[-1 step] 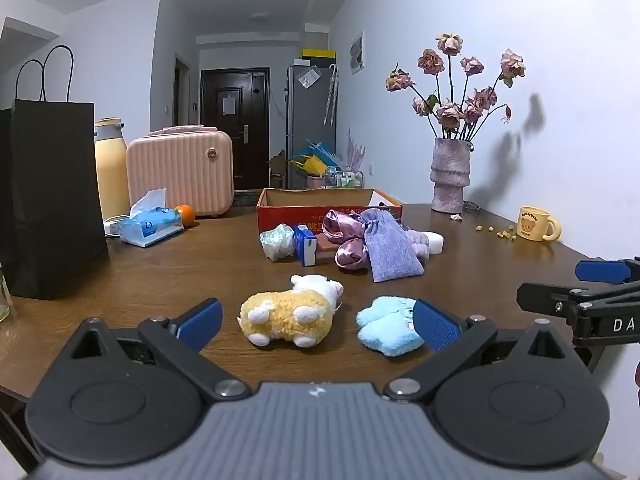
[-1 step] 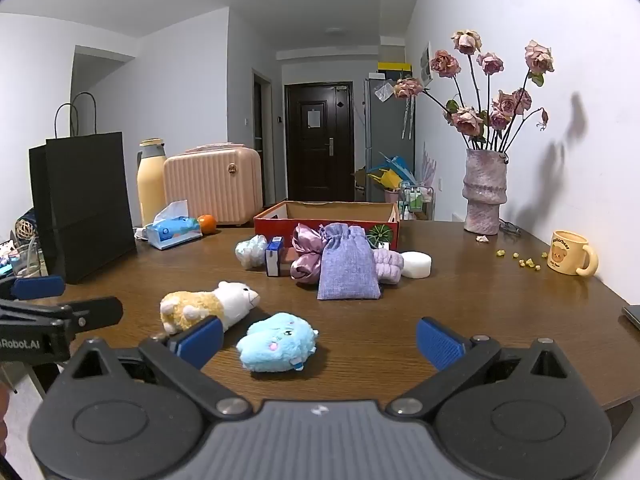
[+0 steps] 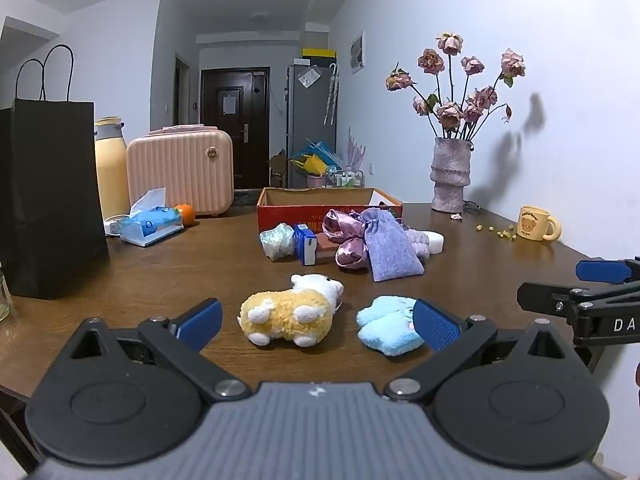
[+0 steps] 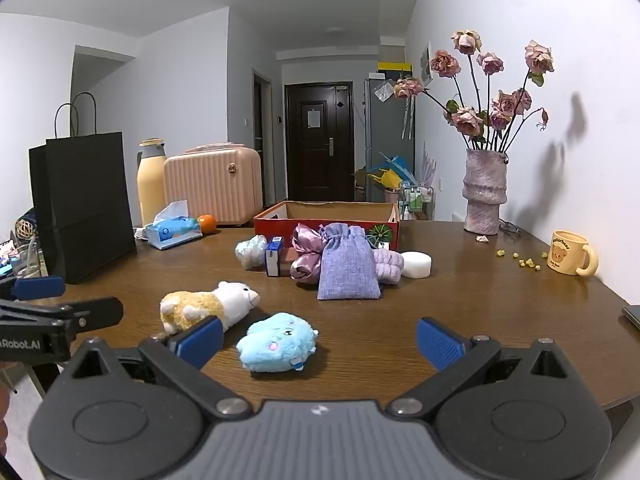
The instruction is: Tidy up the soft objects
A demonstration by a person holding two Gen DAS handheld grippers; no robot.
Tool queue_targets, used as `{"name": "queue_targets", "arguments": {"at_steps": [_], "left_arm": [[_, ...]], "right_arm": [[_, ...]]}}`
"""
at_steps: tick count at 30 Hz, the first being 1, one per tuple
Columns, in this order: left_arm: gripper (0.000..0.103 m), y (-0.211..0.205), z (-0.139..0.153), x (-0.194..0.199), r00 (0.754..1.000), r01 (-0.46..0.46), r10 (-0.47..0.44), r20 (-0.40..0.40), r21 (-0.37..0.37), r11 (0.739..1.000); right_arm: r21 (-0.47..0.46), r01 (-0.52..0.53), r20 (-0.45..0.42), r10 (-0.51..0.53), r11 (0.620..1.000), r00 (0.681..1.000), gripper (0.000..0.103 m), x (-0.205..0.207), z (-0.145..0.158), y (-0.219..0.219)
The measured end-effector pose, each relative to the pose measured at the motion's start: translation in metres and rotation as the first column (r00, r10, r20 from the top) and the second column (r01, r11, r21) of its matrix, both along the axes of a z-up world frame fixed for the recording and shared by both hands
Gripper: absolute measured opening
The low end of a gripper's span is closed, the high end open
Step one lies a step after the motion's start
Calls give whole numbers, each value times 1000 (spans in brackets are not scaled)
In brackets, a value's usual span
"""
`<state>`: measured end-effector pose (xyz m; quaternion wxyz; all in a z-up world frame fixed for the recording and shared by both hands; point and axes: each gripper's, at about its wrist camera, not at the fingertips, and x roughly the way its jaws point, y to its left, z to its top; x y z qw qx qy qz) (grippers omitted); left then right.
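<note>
2 fluffy plush toys, yellow-white; blue

The surface is dark brown wood with a visible grain and a soft sheen, and on it lie a fuzzy yellow-and-white plush sheep and, at its 4 o'clock, a fleecy blue plush toy. Behind them the purple pouch is coarse woven cloth beside a glossy satin bow, before a cardboard box. At 9 o'clock stands a matt black paper bag; the vase looks rough.
</note>
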<state>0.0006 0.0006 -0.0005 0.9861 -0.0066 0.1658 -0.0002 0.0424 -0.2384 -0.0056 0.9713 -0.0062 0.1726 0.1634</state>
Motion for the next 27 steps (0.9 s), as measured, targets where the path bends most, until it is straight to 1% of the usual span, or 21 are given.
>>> {"name": "queue_targets", "arguments": {"at_steps": [10, 11, 27], "left_arm": [[103, 8, -1, 3, 999, 12, -12, -33, -4, 1000], [103, 0, -3, 1, 1000, -7, 7, -15, 4, 1000], [103, -4, -6, 4, 1000, -4, 4, -21, 9, 1000]], "right_arm": [[-2, 0, -3, 0, 1000, 1000, 103, -1, -1, 1], [-2, 0, -2, 0, 1000, 1000, 103, -1, -1, 1], [-4, -2, -7, 2, 1000, 1000, 103, 1, -2, 2]]}}
